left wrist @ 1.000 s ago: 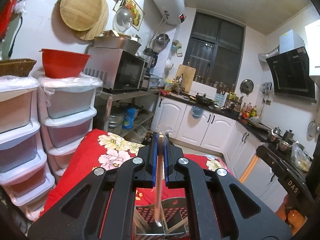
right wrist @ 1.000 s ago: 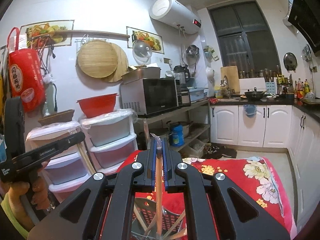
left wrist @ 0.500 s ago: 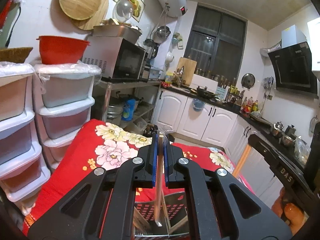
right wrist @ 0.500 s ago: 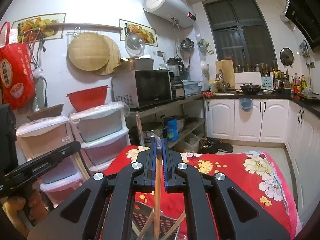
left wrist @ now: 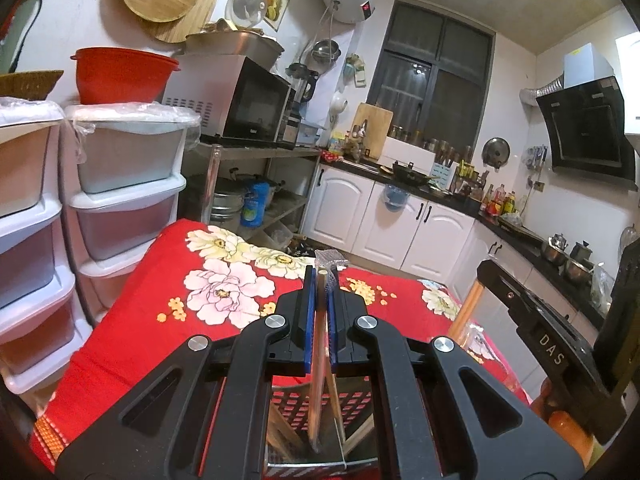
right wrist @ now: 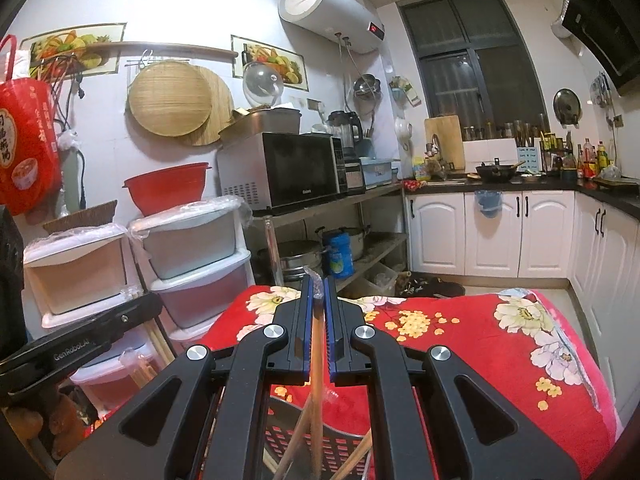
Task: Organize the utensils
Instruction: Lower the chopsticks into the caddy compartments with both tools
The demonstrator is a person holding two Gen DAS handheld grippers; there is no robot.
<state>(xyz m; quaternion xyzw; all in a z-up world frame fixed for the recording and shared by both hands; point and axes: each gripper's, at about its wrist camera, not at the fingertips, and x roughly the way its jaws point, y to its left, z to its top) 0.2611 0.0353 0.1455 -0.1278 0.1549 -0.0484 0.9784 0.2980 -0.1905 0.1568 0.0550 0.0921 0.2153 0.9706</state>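
Wooden chopstick [left wrist: 319,344] pinched in left gripper [left wrist: 320,280], perforated holder [left wrist: 320,408] below

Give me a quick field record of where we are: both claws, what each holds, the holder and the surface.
left claw: shut on a wrapped chopstick
right claw: shut on a wooden chopstick
chopstick lower ends: down inside the perforated holder
holder: directly below both claws, other chopsticks leaning in it
surface: red floral cloth
wrapper: clear plastic tips show above both claws' fingertips
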